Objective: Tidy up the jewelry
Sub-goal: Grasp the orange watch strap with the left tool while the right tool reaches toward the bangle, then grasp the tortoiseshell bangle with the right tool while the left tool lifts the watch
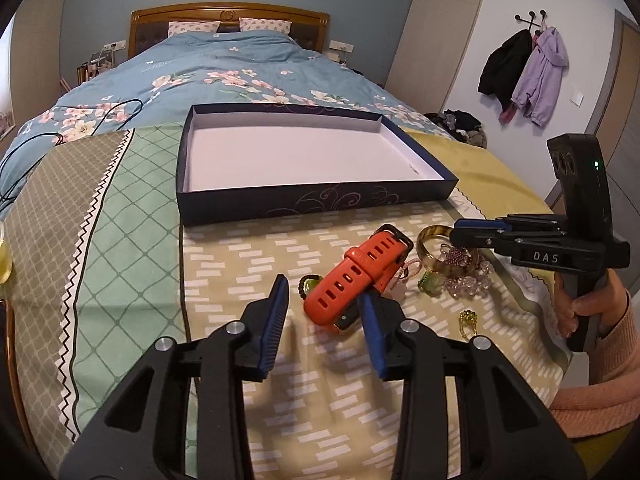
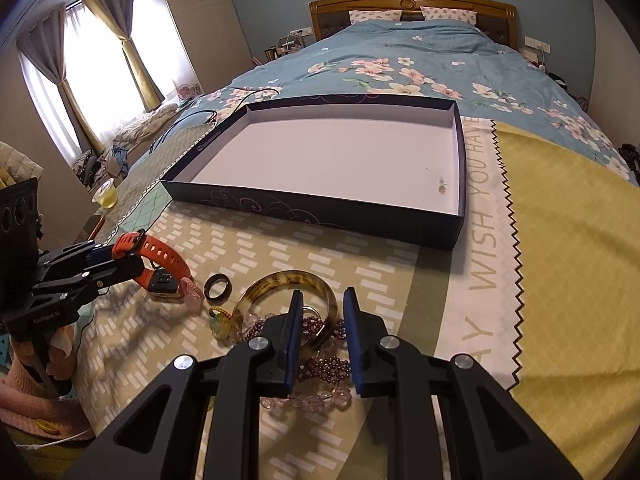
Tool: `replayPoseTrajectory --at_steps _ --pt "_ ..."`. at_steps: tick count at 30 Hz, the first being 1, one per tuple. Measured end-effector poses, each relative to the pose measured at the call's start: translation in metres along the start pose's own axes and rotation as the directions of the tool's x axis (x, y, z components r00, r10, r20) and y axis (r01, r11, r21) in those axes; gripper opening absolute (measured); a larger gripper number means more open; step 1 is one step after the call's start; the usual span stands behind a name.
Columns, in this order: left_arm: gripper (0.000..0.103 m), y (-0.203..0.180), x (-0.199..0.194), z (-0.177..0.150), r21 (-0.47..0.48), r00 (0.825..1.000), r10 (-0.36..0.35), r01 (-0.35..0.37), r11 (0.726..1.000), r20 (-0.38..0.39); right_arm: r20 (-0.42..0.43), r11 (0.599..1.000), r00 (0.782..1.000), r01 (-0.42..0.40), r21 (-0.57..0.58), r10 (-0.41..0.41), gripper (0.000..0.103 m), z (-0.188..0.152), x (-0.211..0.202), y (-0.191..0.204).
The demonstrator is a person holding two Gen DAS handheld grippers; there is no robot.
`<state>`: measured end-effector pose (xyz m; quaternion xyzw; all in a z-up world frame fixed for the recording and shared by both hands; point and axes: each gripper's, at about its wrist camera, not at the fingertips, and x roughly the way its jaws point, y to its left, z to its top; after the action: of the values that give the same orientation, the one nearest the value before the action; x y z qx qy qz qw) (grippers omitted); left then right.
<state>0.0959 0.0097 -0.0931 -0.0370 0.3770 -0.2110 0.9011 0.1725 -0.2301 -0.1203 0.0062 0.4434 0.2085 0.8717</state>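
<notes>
An orange watch [image 1: 352, 276] lies on the patterned cloth, its lower end between the fingers of my left gripper [image 1: 324, 288]; a gap shows beside the left pad, so it is open. My right gripper [image 2: 324, 291] straddles the right wall of an amber bangle [image 2: 280, 280], one finger inside the ring and one outside, with space showing, so it is open. Purple beads [image 2: 320, 364] and clear crystal beads [image 2: 308, 400] lie under the bangle. A black ring [image 2: 217, 288] and a green-stone ring [image 2: 220, 322] lie between watch and bangle. The dark, white-lined box [image 1: 316, 204] stands behind.
A gold ring with green stones [image 1: 468, 318] lies near the front right. A cup of yellow liquid [image 2: 106, 194] stands at the cloth's left edge. Black cables [image 1: 120, 112] trail over the floral duvet. A hand in a pink sleeve [image 1: 592, 360] holds the right gripper.
</notes>
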Motion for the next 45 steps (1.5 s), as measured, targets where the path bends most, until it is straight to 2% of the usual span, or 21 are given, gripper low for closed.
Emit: replayPoseTrajectory --at_steps 4,7,9,11,28,35,45 --pt "0.032 -0.002 -0.002 -0.001 0.021 1.0 0.017 -0.016 1.0 -0.005 -0.015 1.0 1.0 -0.004 0.003 0.004 0.019 0.002 0.003 -0.002" --pt "0.022 -0.002 -0.003 -0.002 0.027 1.0 0.02 -0.02 0.999 -0.012 -0.027 1.0 1.0 -0.005 -0.005 0.005 0.018 0.004 0.007 -0.001" --pt "0.018 -0.002 -0.002 -0.003 0.027 1.0 0.02 -0.02 0.999 -0.018 -0.038 1.0 0.999 -0.014 0.002 0.014 0.01 0.005 0.011 -0.003" --pt "0.016 -0.002 -0.001 -0.003 0.028 1.0 0.022 -0.022 0.999 -0.02 -0.038 1.0 0.999 -0.016 0.007 0.017 0.008 0.006 0.011 -0.004" --pt "0.012 0.001 -0.011 0.017 -0.007 0.999 -0.037 0.037 0.999 -0.009 0.096 0.996 0.992 -0.081 0.027 0.078 0.008 0.028 -0.023 -0.005" --pt "0.012 0.007 -0.016 0.046 -0.013 0.999 -0.045 0.045 0.999 0.029 0.143 0.997 0.987 -0.07 0.011 0.068 0.008 0.048 -0.027 -0.006" --pt "0.012 0.018 0.016 0.114 -0.025 0.999 0.026 -0.025 0.999 0.045 0.187 0.999 0.982 -0.031 -0.014 0.033 0.008 0.101 -0.008 -0.015"
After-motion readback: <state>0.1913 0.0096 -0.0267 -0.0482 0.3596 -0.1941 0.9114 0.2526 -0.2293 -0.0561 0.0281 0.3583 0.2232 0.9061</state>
